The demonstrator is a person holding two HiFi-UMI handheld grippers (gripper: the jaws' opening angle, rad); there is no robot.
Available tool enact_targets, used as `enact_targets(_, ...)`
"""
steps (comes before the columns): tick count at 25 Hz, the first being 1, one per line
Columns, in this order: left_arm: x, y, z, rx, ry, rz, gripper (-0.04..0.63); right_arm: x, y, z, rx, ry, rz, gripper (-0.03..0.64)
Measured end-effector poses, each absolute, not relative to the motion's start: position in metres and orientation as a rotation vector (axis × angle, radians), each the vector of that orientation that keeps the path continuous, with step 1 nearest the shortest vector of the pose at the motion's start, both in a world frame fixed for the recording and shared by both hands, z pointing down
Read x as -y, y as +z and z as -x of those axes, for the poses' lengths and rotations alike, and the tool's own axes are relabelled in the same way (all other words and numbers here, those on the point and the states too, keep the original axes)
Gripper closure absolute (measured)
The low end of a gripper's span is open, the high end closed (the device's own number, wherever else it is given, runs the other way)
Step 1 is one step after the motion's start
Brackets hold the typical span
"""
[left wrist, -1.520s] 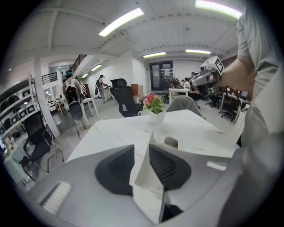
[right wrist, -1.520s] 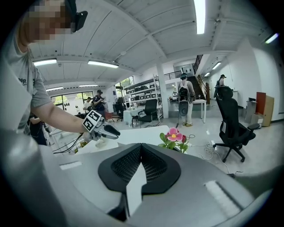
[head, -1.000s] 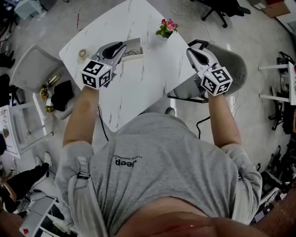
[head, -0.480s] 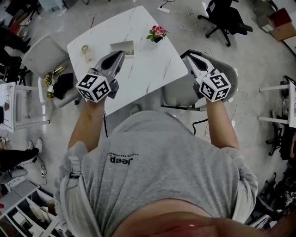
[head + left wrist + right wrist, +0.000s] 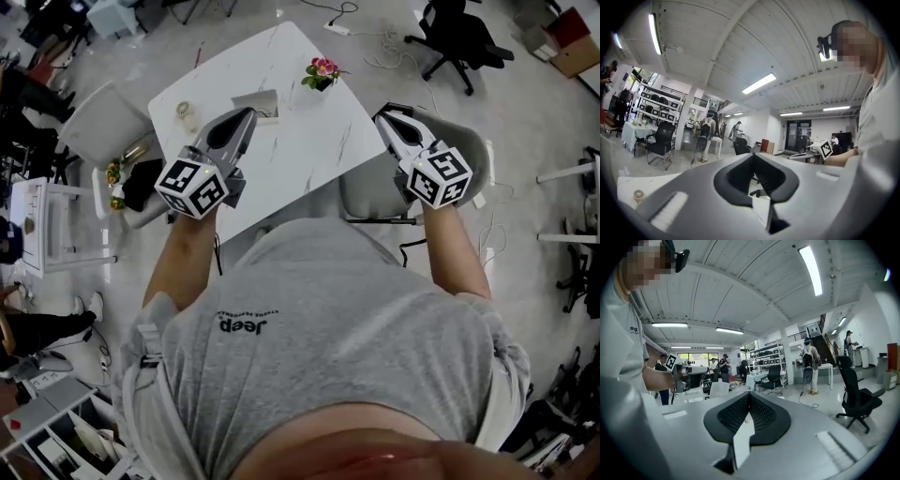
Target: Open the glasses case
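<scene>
Standing over a white marbled counter [image 5: 300,141], a person in a grey shirt holds one hand-held gripper in each hand, both pointing away from the body. The left hand-held gripper [image 5: 249,112] has its jaws pressed together with nothing between them; in its own view the dark pads [image 5: 740,176] meet at the tip. The right hand-held gripper [image 5: 382,114] likewise shows its pads [image 5: 761,416] meeting at the tip, pinching nothing.

The glasses case [image 5: 258,99] lies on the counter near its far edge. From above, the left jaw tips overlap its near left corner, though the gripper appears to be held above it rather than touching it. Whether its lid is up is too small to tell. The right hand-held gripper hangs past the counter's right edge, above a grey chair [image 5: 370,192], well apart from the case.

A small pot of pink flowers [image 5: 321,71] stands to the right of the case, and a small round object [image 5: 185,112] to its left.
</scene>
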State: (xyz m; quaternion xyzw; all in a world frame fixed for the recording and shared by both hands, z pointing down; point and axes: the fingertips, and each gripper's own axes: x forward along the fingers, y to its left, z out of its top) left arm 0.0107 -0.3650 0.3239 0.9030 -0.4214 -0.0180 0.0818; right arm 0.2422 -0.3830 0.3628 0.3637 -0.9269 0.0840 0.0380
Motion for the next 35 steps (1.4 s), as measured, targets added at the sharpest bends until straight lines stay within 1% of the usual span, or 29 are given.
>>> enact_targets(8, 0.375, 0.33, 0.031, 1.105, 0.013, -2.847, 0.54, 0.392, 0.353, -0.194, 2.781, 0.256, -1.274, 0.614)
enact_targets(13, 0.381, 0.333, 0.048, 1.085, -0.038, -2.836, 0.54, 0.397, 0.345, -0.173, 2.749, 0.247, -1.271, 0.614)
enact_targets(35, 0.379, 0.332, 0.051, 1.124, -0.081, -2.809, 0.54, 0.392, 0.352, -0.179, 2.722, 0.223, -1.208, 0.615)
